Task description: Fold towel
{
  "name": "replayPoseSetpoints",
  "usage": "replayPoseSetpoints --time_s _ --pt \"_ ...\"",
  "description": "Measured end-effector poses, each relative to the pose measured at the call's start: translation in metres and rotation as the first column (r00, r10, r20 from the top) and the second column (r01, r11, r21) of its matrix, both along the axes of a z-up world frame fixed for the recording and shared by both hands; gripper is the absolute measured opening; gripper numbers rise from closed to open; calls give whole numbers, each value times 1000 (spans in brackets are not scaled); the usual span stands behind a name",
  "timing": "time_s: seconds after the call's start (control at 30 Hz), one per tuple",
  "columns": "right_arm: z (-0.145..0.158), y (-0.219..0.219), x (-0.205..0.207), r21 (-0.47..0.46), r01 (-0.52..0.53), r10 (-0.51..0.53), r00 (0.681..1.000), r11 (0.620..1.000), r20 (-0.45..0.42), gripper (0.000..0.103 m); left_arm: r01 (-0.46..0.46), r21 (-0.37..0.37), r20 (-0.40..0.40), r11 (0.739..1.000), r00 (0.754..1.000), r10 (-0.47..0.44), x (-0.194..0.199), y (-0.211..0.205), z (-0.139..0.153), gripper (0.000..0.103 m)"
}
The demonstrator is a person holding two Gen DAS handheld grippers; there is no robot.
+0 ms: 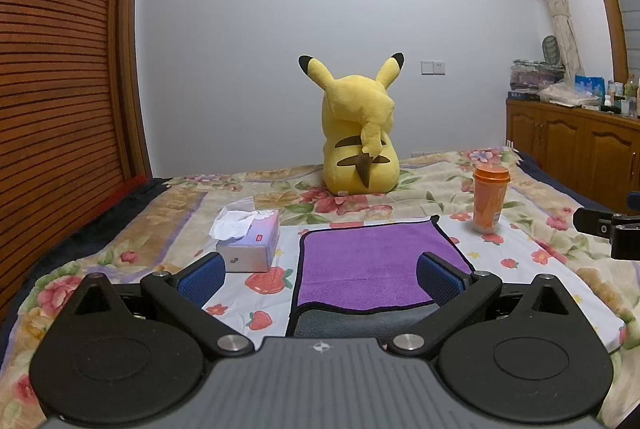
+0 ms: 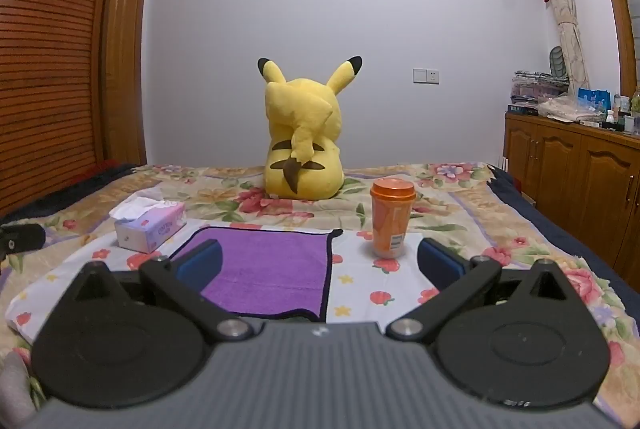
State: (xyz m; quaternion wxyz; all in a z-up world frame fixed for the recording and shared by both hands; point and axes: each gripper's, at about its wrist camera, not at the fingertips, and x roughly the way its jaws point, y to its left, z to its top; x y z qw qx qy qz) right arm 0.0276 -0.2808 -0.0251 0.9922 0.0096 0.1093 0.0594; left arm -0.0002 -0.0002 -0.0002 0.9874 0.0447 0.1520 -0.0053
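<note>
Two grippers hang over the near edge of the bed, both with the jaws spread wide and nothing between the pads. The left gripper (image 1: 320, 275) points a little downward at the purple towel (image 1: 372, 261), and the right gripper (image 2: 320, 263) is held just to the right of it, above the white cloth with strawberry print (image 2: 376, 285). The towel lies on this cloth, already doubled over, with a dark border and a grey underside showing at its near edge. Left of the towel stands a tissue box (image 1: 250, 241) with one tissue pulled up. Right of the towel, a little apart, an orange cup with lid (image 2: 390, 219) stands upright. Farther back, on the flowered blanket (image 1: 420, 197), a yellow plush toy (image 1: 358, 137) sits with its back to the cameras. A wooden cabinet (image 2: 576, 169) stands at the right wall.
</note>
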Motion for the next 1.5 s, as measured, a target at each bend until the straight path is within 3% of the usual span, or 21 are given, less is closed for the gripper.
replayPoseSetpoints --time_s 1.5 --pt "-1 1 -1 -2 1 -1 1000 1000 0 103 -1 12 3 1000 1000 1 2 -1 1 103"
